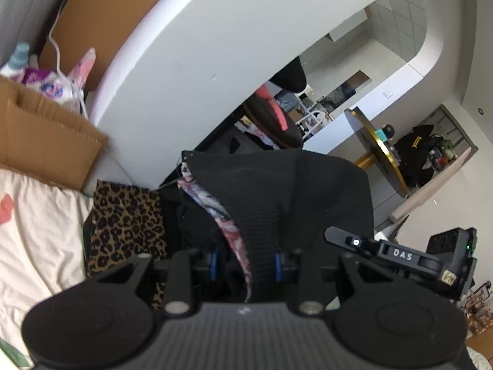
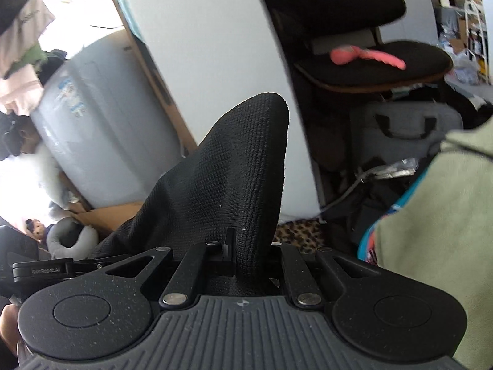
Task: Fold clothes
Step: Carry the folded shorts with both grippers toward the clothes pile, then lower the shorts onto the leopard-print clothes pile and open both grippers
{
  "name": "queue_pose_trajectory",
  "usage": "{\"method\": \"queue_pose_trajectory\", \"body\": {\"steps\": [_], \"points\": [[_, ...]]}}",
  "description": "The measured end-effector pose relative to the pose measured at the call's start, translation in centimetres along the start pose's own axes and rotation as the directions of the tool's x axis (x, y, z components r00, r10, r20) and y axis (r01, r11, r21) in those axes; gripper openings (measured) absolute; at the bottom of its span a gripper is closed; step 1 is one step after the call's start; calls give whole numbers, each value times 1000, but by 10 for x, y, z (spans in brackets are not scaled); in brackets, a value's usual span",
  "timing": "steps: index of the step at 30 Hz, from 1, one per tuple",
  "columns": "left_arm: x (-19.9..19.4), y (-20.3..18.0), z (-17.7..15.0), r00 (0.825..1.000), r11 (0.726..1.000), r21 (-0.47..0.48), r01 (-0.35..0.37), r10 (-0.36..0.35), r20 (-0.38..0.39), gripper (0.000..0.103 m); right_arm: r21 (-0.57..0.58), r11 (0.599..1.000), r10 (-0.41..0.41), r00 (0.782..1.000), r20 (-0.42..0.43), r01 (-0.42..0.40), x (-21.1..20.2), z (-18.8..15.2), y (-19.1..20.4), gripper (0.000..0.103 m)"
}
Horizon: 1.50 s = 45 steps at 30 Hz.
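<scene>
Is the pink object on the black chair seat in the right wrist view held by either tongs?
No, the pink object lies loose on the chair seat, while the right tongs grip black knit fabric.

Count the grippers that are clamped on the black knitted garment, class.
2: the left gripper pinches one part of the black garment; the right gripper pinches another part.

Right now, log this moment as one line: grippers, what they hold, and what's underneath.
left gripper: shut on black garment | right gripper: shut on black garment | below: leopard-print fabric | stage: garment held up, not yet folded
</scene>
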State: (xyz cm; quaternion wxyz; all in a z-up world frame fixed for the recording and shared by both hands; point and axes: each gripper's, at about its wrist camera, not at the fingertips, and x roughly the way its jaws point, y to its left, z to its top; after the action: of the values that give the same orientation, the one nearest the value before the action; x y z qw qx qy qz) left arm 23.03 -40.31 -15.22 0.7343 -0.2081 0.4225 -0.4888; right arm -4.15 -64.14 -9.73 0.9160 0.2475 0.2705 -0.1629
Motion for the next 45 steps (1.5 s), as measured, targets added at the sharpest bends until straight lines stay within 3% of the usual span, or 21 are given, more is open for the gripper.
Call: {"method": "queue_pose_trajectory", "body": {"steps": [7,21,38,45], "points": [[43,44,-32,999,999,-27,34,-35,-25,33,22,999,-28,999,-23,28,39,-27,-38,7],[98,120,-67,999,991,-136,18,-23,-37,33,-2,998,-58,994,-90,58,123,-73,-78,7],[155,174,-51,998,995,-84,-60,56,-43,33,-7,999,-49,993,-106,49,217,-74,-117,8],[176,190,-39,992,990,-76,-119,115,-57,33,-81,994,-83,986,-143,72,265,-66,-120,10]]}}
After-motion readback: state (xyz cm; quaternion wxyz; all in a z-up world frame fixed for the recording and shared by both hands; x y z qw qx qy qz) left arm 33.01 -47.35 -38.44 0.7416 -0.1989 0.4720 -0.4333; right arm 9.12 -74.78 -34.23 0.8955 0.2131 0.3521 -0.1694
